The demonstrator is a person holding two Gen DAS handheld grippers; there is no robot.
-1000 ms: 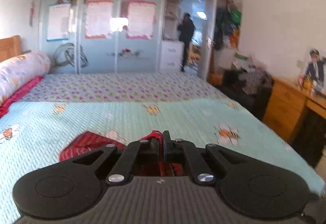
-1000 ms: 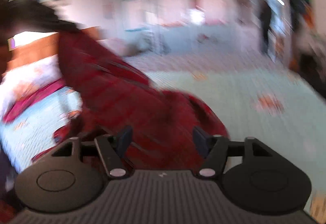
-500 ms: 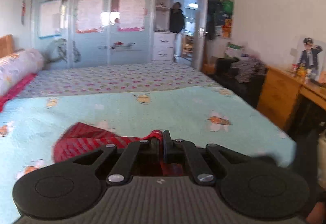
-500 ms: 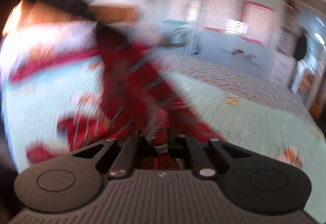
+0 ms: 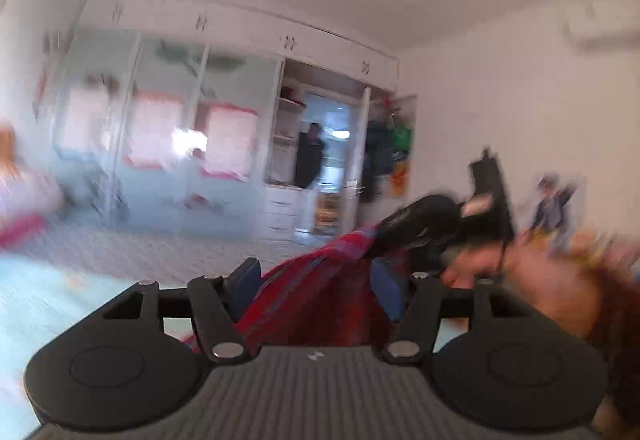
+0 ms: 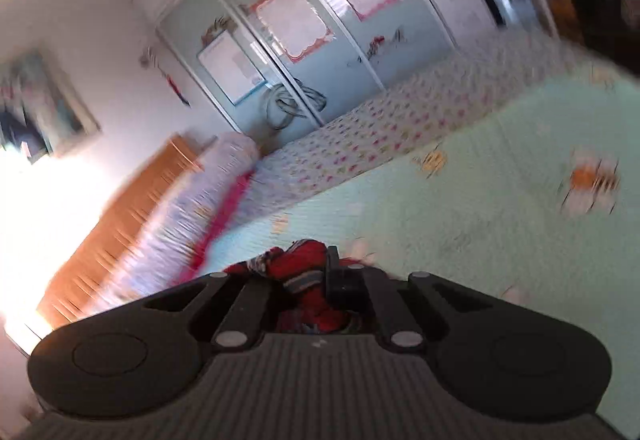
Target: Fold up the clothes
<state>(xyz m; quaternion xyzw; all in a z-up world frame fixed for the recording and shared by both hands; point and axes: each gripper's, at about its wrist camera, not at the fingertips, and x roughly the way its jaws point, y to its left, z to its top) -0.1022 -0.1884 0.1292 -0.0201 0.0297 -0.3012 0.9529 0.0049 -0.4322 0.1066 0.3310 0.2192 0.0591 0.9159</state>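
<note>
Bed (image 6: 500,176) in the foreground, wardrobe (image 6: 320,20) standing behind its far edge, headboard (image 6: 132,208) and bolster (image 6: 200,200) along its left side. Garment (image 5: 320,300) between the parted fingers of the left gripper (image 5: 316,288), running up right to the right gripper (image 5: 408,236). Doorway (image 5: 328,168) right of the wardrobe, a person (image 5: 310,156) standing in it

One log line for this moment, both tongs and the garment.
left tongs: just opening, red garment between, unpinched | right tongs: shut on red garment | stage: regrasp, unfolded
</note>
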